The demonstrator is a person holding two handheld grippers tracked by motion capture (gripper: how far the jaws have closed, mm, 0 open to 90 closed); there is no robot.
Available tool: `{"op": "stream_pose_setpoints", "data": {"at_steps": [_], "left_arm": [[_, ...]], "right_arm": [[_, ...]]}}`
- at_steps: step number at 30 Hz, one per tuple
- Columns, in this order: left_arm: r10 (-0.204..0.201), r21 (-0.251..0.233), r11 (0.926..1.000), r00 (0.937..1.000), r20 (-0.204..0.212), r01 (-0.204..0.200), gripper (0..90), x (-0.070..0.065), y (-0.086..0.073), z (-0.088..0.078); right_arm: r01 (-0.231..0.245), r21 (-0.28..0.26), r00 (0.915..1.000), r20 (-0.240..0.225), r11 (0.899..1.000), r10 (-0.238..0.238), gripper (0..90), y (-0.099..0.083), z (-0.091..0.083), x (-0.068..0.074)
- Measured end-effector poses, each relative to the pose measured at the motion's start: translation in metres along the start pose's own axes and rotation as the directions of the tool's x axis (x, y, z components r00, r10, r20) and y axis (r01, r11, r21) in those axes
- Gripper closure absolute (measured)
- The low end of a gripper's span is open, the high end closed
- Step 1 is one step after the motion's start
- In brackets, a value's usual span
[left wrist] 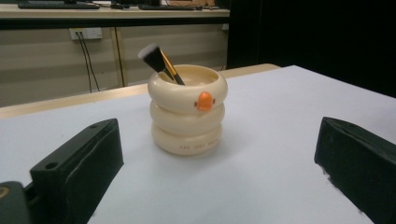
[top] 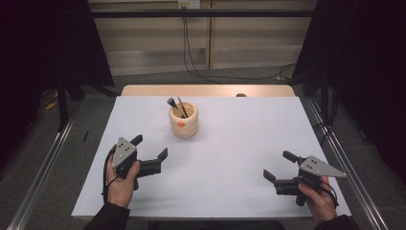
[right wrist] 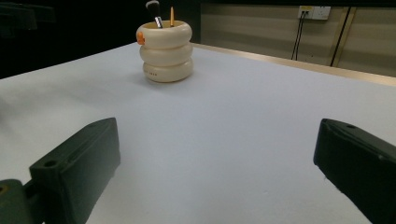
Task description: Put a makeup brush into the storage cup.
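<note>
Cream ringed holder [top: 184, 120] stands upright toward the far middle of the white surface [top: 239, 158], with a black-tipped makeup brush [top: 171, 103] and a second thin brush [top: 182, 107] leaning inside it. An orange beak-like knob marks its side. The left gripper [top: 151, 146], held in the person's left hand [top: 122, 179] near the front left, points its fingers toward the holder; they are spread wide apart and hold nothing. The right gripper [top: 278, 165], held in the right hand [top: 318, 201] at the front right, points left, well apart from the holder, its fingers likewise wide apart and bare.
</note>
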State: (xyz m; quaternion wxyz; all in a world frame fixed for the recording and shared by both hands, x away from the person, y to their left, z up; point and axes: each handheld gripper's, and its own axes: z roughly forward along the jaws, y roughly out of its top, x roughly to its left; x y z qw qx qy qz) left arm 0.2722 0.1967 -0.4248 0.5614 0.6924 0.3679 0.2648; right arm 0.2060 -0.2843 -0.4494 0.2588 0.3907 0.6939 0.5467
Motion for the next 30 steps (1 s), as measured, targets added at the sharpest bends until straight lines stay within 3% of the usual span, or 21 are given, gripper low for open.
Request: {"op": "stream_pose_setpoints", "data": {"at_steps": [16, 18, 24, 30], "left_arm": [[-0.01, -0.015, 0.9998, 0.9999, -0.011, 0.009, 1.1, -0.007, -0.014, -0.028], [0.01, -0.001, 0.9999, 0.9999, -0.003, -0.01, 1.0, -0.01, -0.016, -0.031], [-0.006, 0.01, 0.9999, 0.9997, 0.024, 0.006, 1.1, -0.013, -0.021, -0.031], [0.001, 0.005, 1.0, 0.9997, 0.024, -0.001, 1.1, -0.012, -0.022, -0.029]], "right_arm": [[0.006, -0.007, 0.9999, 0.012, 1.0, -0.006, 0.0, 0.0, -0.003, 0.0], [0.008, -0.006, 0.9999, 0.011, 1.0, -0.007, 0.0, 0.0, -0.003, 0.0], [0.014, -0.01, 0.9998, 0.013, 1.0, -0.014, 0.0, 0.0, -0.004, 0.001], [0.012, -0.003, 0.9998, 0.013, 1.0, -0.012, 0.0, -0.001, -0.005, 0.0]]}}
